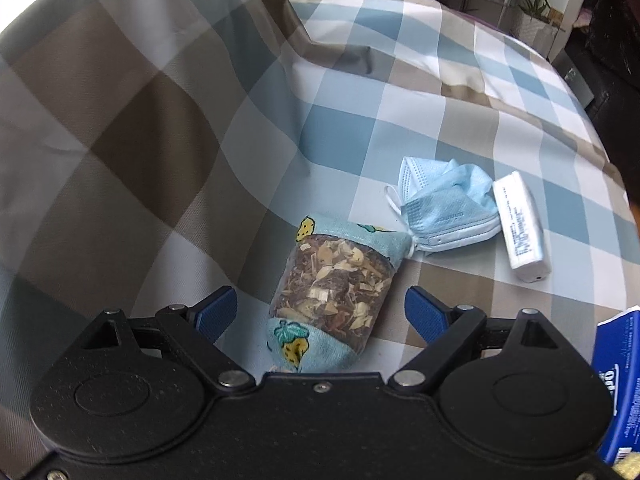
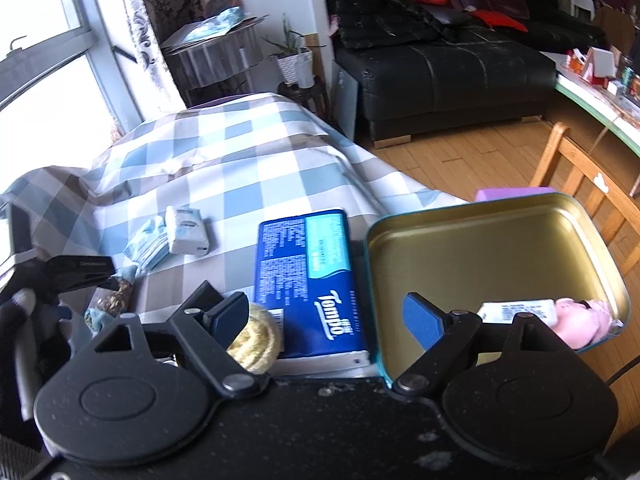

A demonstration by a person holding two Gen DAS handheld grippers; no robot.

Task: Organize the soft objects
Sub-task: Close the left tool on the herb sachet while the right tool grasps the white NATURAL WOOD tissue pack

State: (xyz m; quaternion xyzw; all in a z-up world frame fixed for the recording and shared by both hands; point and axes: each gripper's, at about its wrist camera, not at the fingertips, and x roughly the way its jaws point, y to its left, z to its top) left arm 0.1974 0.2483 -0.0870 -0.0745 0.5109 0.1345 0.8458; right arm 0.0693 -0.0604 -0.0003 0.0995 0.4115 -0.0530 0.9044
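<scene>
left wrist: left gripper (image 1: 320,312) spread wide, straddling sachet (image 1: 336,292).

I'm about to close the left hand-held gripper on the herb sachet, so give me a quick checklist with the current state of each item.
1. Left hand-held gripper open: ok, both blue pads spread wide.
2. Herb sachet between the pads: ok, it lies in the gap, neither pad touching it.
3. Face mask clear of the grasp: ok, though its ear loop lies against the sachet's far corner.
4. Tin has room: ok, mostly bare, a pink item and a white tube at its near edge.
5. Right hand-held gripper free: ok, open, holding nothing.
6. Sachet sealed: cannot tell.
</scene>
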